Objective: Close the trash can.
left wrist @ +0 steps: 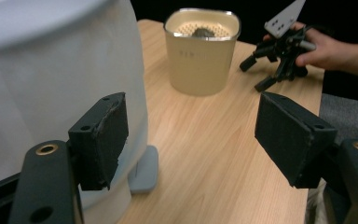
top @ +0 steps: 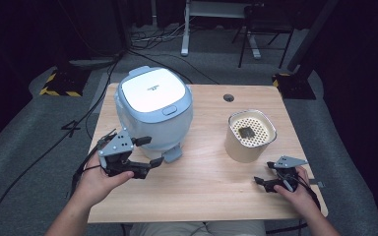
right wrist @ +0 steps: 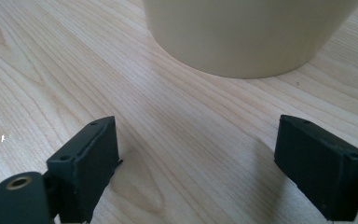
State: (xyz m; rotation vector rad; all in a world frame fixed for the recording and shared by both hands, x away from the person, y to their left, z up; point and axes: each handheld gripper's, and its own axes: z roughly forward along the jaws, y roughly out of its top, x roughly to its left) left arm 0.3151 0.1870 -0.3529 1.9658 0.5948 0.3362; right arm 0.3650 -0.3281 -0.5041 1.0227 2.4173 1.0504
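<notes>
Rice cooker (top: pixel 153 110) sits right up against the left gripper (top: pixel 150 151), its pale wall just beside one pad while the jaws stand spread wide with nothing between them. Right gripper (top: pixel 268 174) rests low over the wooden table (top: pixel 206 187), also spread and empty, with the beige pot (top: pixel 250 135) just ahead of its jaws.

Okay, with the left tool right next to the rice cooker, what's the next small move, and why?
Probably ease the left tool up toward the latch button at the front of the lid. The rice cooker is shut, the tool's jaws stand open with nothing between them, and it sits low beside the cooker's base. The right tool waits open on the table near the beige container.
</notes>
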